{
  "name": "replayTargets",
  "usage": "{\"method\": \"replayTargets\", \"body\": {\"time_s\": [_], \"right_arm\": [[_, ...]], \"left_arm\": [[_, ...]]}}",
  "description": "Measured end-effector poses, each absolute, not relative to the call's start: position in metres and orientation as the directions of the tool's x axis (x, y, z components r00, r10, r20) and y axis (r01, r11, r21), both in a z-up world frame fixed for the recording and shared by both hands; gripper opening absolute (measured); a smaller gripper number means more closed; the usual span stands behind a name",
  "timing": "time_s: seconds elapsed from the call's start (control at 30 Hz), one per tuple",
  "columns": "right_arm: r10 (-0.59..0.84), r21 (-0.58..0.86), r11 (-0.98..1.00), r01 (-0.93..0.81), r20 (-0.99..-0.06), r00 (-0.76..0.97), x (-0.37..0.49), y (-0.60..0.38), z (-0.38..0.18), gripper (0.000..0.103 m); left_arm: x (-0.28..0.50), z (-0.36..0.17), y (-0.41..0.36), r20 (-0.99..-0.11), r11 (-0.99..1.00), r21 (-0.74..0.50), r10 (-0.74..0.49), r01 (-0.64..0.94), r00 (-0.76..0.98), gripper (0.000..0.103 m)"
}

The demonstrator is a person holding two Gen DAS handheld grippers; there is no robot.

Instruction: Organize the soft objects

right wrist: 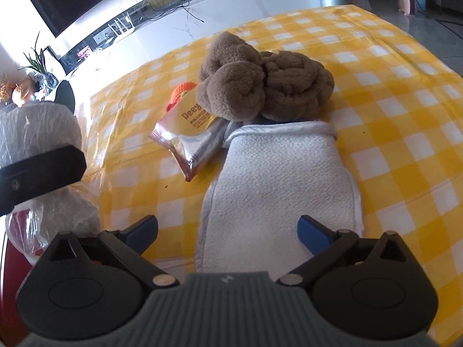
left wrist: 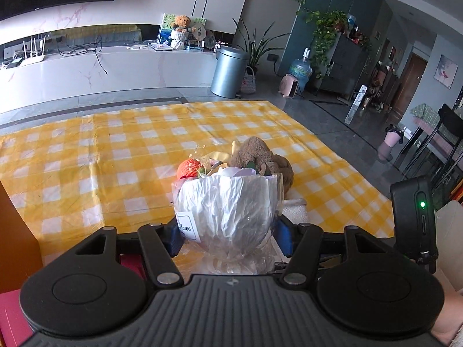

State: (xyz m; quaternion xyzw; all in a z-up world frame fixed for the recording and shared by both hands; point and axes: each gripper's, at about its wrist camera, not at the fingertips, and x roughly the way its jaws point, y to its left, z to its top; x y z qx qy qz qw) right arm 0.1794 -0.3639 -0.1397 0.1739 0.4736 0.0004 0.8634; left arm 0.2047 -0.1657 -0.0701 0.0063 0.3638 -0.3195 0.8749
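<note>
Two grippers are working over one yellow checked tablecloth [right wrist: 390,121]. Nearest, the left gripper [left wrist: 228,231] is clamping its blue pads on a white-wrapped bouquet [left wrist: 228,202], which is standing upright between them above the cloth's near edge. The right gripper [right wrist: 228,231] is hovering with its blue fingers [right wrist: 314,234] spread wide apart, gripping nothing, over the near end of a white towel [right wrist: 277,185] lying flat on the cloth. Just beyond the towel's far end, a brown plush toy [right wrist: 260,84] is resting, overlapping a silver snack packet [right wrist: 194,138] to its left; an orange knitted piece [right wrist: 181,91] is peeking out behind the packet. Only the right wrist view is showing the towel whole and the packet; in the left wrist view the bouquet is hiding most of them, with a red strawberry [left wrist: 189,168] at its top.
</note>
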Motion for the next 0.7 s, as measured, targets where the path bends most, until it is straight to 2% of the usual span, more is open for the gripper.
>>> {"method": "replayTargets", "body": {"time_s": [0.13, 0.23, 0.33, 0.43, 0.47, 0.5, 0.7], "right_arm": [[0.090, 0.157, 0.983, 0.098, -0.867, 0.490, 0.182, -0.343, -0.142, 0.101], [-0.002, 0.026, 0.998, 0.053, -0.883, 0.469, 0.184, -0.323, -0.147, 0.100], [-0.021, 0.002, 0.999, 0.049, -0.878, 0.478, 0.183, -0.322, -0.147, 0.095], [-0.062, -0.006, 0.994, 0.110, -0.856, 0.513, 0.176, -0.333, -0.141, 0.064], [-0.100, -0.028, 0.989, 0.144, -0.847, 0.522, 0.174, -0.338, -0.139, 0.037], [-0.127, -0.035, 0.983, 0.182, -0.842, 0.524, 0.172, -0.344, -0.139, 0.022], [-0.064, 0.078, 0.968, 0.237, -0.839, 0.540, 0.170, -0.365, -0.138, 0.018]], "left_arm": [[0.197, -0.072, -0.171, -0.656, 0.793, -0.179, -0.537, 0.582, 0.531, 0.070], [0.197, -0.072, -0.164, -0.635, 0.789, -0.216, -0.561, 0.576, 0.531, 0.068], [0.197, -0.072, -0.160, -0.622, 0.788, -0.237, -0.572, 0.568, 0.535, 0.069], [0.196, -0.072, -0.165, -0.636, 0.792, -0.206, -0.555, 0.575, 0.537, 0.070], [0.196, -0.072, -0.165, -0.639, 0.789, -0.205, -0.556, 0.580, 0.531, 0.070], [0.196, -0.072, -0.166, -0.641, 0.788, -0.203, -0.556, 0.581, 0.529, 0.070], [0.197, -0.073, -0.166, -0.644, 0.788, -0.199, -0.553, 0.582, 0.529, 0.070]]}}
